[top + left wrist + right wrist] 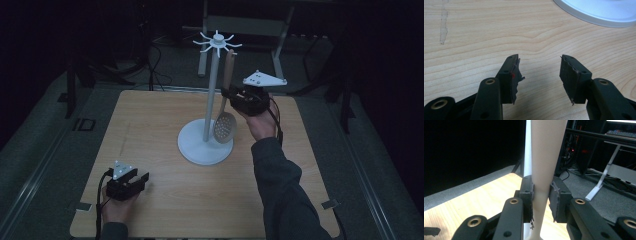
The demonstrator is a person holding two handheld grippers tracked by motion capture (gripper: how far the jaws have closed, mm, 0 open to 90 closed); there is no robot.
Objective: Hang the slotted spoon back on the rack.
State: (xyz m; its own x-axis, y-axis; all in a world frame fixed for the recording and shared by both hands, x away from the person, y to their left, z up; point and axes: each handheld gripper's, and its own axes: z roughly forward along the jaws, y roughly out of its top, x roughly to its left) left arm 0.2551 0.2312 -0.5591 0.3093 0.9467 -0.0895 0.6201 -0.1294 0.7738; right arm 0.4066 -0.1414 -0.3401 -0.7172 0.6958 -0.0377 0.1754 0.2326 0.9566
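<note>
Grip: right gripper (541,197) jaws close around beige slotted spoon (226,120) handle, hung on white peg stand (205,142). Left gripper (539,75) jaws wide, empty. Open slowly, withdraw level, avoid swinging spoon.

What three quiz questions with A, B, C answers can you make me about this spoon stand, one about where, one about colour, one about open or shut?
1. Where is the slotted spoon?
A. Flat on the floor
B. Upright beside the stand's pole, in the right gripper
C. In the left gripper

2. What colour is the stand?
A. White
B. Red
C. Green

3. How are the left gripper's jaws?
A. Shut on a cup
B. Shut on the spoon
C. Open, nothing between them

Answers:
1 B: the right gripper's jaws sit either side of the spoon's handle, next to the pole.
2 A: base, pole and hooks all look white.
3 C: bare wood shows between the jaws.
</note>
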